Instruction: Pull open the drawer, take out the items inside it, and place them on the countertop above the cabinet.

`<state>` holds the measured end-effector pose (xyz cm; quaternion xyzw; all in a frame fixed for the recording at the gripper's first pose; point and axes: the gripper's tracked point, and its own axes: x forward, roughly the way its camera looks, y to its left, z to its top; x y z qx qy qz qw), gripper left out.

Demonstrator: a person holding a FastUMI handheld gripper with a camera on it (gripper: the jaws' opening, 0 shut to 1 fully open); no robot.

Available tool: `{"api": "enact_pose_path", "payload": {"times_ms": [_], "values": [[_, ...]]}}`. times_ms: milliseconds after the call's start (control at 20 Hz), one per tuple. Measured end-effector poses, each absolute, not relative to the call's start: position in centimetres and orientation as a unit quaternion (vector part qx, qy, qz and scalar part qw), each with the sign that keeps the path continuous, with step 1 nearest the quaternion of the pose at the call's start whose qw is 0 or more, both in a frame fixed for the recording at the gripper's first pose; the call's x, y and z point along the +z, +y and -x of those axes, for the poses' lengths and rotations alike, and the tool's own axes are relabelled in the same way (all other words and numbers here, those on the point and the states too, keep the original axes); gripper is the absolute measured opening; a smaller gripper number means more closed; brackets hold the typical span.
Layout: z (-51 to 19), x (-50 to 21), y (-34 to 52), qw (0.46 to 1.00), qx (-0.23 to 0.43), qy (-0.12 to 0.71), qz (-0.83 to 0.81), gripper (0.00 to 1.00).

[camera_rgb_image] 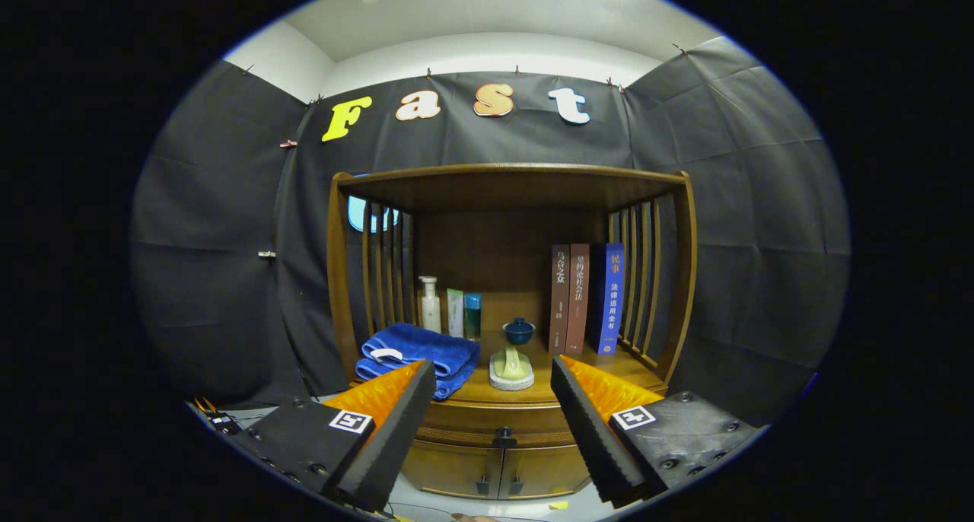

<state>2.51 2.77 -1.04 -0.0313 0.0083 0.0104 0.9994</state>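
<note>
A wooden cabinet (502,423) stands ahead of me, with a shut drawer under its countertop (609,358). The drawer's dark knob (503,435) sits between and below my fingers, some way beyond them. My gripper (493,377) is open, its two black foam pads wide apart with nothing between them. What lies inside the drawer is hidden.
On the countertop lie a folded blue towel (415,354), a white pump bottle (430,305), two small tubes (464,314), a pale dish with a holder (511,370), a blue lidded cup (519,329) and three upright books (586,297). Slatted sides and a top board enclose the shelf. Two cupboard doors (494,472) sit below the drawer.
</note>
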Motion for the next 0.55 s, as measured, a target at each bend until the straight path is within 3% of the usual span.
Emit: {"api": "enact_pose_path", "payload": {"times_ms": [550], "values": [[-0.9,1.0,2.0,0.999,0.001,-0.006,0.033,0.99]]}}
